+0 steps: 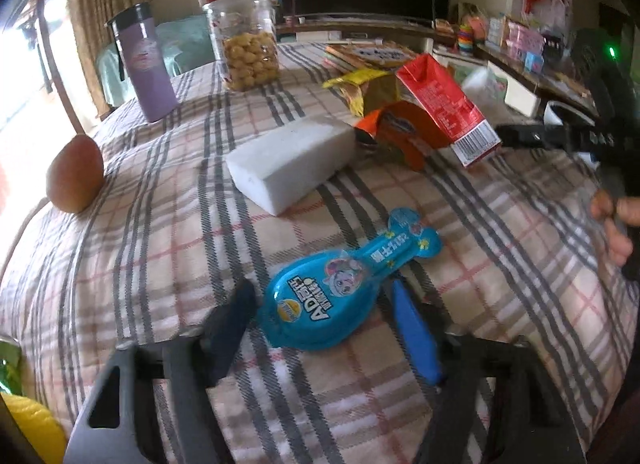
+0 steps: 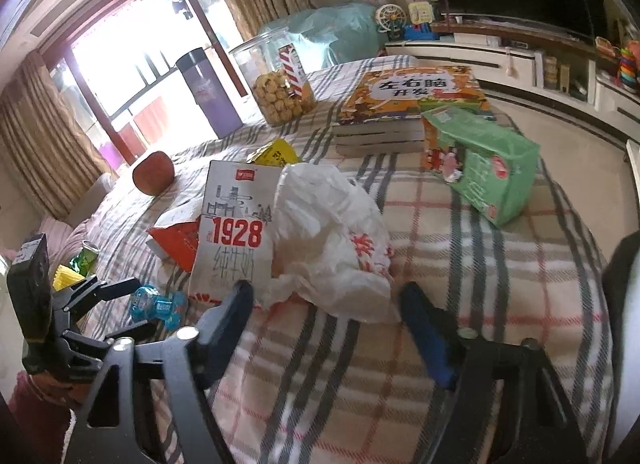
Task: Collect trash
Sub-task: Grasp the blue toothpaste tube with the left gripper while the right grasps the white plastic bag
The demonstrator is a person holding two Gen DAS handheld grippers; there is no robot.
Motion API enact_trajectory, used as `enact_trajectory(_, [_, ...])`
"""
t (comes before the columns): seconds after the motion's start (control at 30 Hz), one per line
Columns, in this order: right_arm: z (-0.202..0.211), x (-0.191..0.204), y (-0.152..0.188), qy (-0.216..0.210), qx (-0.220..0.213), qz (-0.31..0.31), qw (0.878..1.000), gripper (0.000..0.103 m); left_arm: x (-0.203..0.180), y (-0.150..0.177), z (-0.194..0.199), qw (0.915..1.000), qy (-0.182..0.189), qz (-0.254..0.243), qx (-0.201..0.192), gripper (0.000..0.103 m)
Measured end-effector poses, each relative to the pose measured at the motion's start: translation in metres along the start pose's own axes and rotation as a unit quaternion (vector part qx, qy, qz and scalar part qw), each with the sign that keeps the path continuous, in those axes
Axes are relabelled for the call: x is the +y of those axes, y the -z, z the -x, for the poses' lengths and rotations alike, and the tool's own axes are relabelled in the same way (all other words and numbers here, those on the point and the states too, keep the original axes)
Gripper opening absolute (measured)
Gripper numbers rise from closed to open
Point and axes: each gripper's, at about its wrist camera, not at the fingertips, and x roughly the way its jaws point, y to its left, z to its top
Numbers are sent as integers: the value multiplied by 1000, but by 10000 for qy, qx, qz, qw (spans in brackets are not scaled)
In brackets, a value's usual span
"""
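Observation:
A blue snack wrapper (image 1: 340,288) lies on the plaid tablecloth (image 1: 160,244) between the fingers of my left gripper (image 1: 324,296), which is open around its rounded end. The wrapper also shows in the right wrist view (image 2: 158,306). A red milk carton (image 1: 448,108) and an orange wrapper (image 1: 404,132) lie further back, with a yellow wrapper (image 1: 360,84). My right gripper (image 2: 326,296) is open, its fingers on either side of a crumpled white plastic bag (image 2: 332,232). The carton's grey "1928" face (image 2: 236,224) lies left of the bag.
A white foam block (image 1: 292,160), a pear (image 1: 74,172), a purple tumbler (image 1: 146,64) and a cookie jar (image 1: 246,44) stand on the table. Books (image 2: 408,104) and a green pack (image 2: 484,160) lie at the back right. A green can (image 2: 86,258) lies at left.

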Motion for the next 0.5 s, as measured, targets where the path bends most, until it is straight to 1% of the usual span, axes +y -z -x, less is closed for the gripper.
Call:
enact_trajectory(0.07, [0,0,0,21,12,3,10000,40,-6,1,2,9998,-154,-91,-61,61])
enact_trajectory(0.13, [5,-2,4,-2,-21,-27,10000,27,-10,2,4,9997,-207,-92,-57,60])
enact_trajectory(0.17, [7,-2,5,-1,-33,-31,10000,25,-14,3,6,9997,-211,-59,-63,60])
enact_trajectory(0.3, [22,-7,18,-32,-101,-106,9999,23,-33,8,17,9997,-172,108,-126,60])
enact_trajectory(0.5, [46,-19,35,-35,-209,-268,9994,20,-59,15,33,9977,175,592,-263,60])
